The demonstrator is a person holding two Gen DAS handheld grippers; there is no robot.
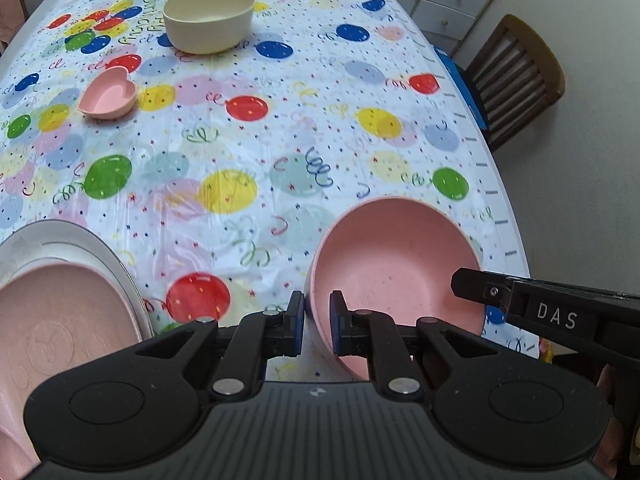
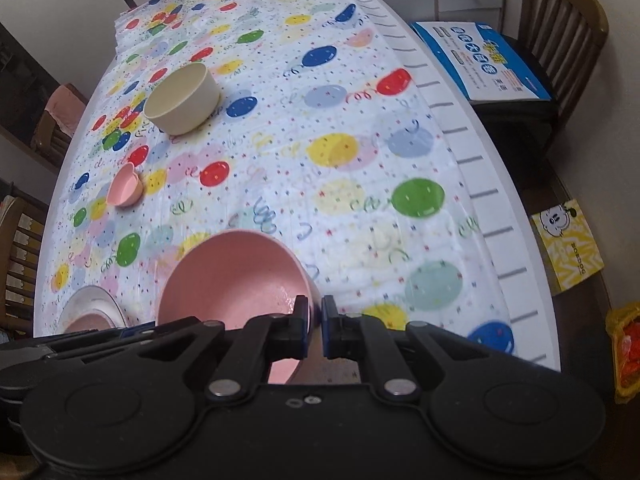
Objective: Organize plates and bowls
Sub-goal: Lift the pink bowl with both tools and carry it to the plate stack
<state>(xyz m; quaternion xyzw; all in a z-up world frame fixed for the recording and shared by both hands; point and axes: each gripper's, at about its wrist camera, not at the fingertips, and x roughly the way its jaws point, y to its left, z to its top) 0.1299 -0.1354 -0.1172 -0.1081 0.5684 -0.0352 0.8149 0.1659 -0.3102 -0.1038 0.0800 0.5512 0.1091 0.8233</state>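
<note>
A pink bowl [image 1: 394,268] is held tilted above the near right part of the table; it also shows in the right wrist view [image 2: 236,280]. My left gripper [image 1: 316,320] is shut on its left rim. My right gripper [image 2: 315,320] is shut on its right rim, and its finger shows in the left wrist view [image 1: 480,286]. A pink plate [image 1: 60,320] lies on a white plate [image 1: 72,240] at the near left. A cream bowl [image 1: 209,16] stands far off. A small pink heart bowl [image 1: 109,94] sits left of centre.
The table wears a balloon-print cloth [image 1: 280,152]. Its right edge [image 1: 496,200] runs close to the bowl. A wooden chair [image 1: 516,80] with a blue box [image 2: 480,56] stands to the right, and drawers [image 1: 448,0] behind.
</note>
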